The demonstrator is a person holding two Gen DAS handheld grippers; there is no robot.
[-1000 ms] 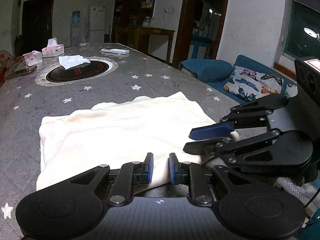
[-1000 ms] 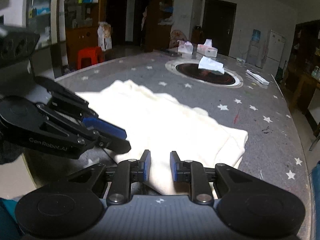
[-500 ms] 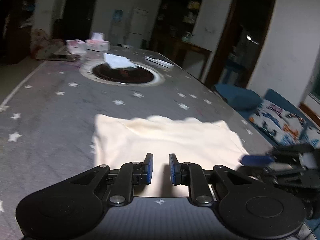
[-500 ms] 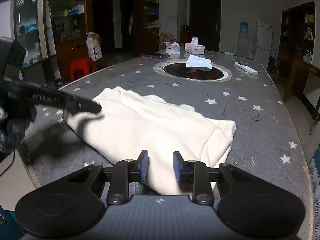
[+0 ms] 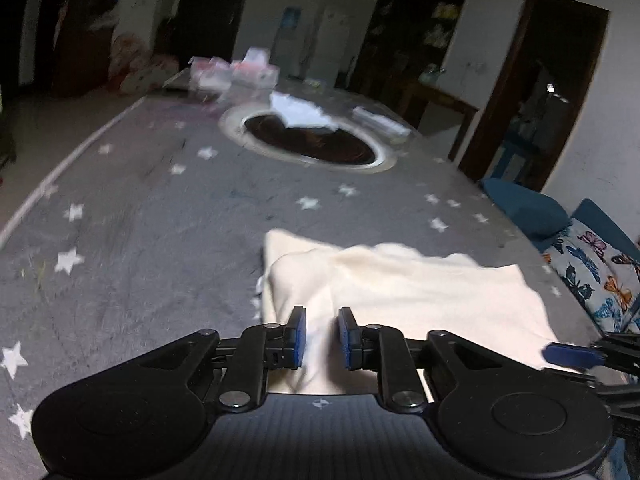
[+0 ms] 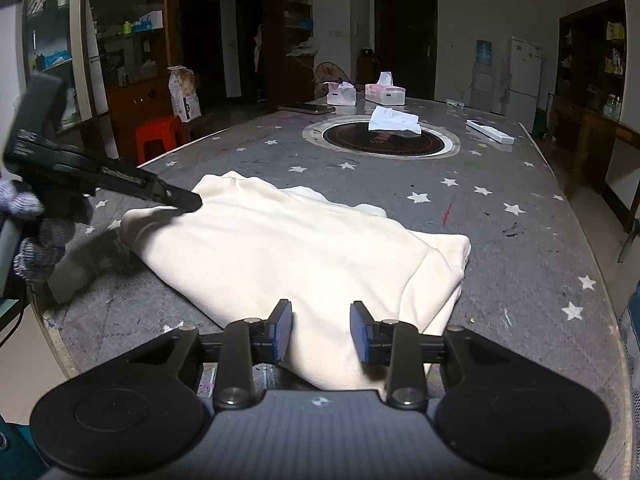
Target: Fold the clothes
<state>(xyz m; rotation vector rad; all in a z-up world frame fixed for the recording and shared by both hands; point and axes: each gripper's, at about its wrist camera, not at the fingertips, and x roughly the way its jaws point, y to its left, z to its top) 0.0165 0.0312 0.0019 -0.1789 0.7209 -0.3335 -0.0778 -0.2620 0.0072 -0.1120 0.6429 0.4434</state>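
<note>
A cream garment (image 6: 296, 248) is laid folded on a grey, star-printed bench (image 6: 520, 240), close to its near edge. The right claw (image 6: 320, 330) is held low over the garment's near edge with its blue pads wide apart, and cloth is seen in the gap between them; nothing is gripped. The left claw (image 5: 322, 338) is held over the garment's other end, pads apart with a narrower gap, cloth showing between them but not pinched. In the right wrist view the left claw (image 6: 180, 200) is seen from the side, its tip touching or just above the garment's far left corner; a gloved hand (image 6: 36, 232) is seen behind it. In the left wrist view the right claw's blue tip (image 5: 568, 354) is seen at the far right, at the garment's edge. Well beyond both claws, a round dark inset (image 6: 384, 142) is set in the bench, with a white tissue (image 6: 394, 120) lying on it. Two tissue boxes (image 6: 384, 92) are placed further back.
</note>
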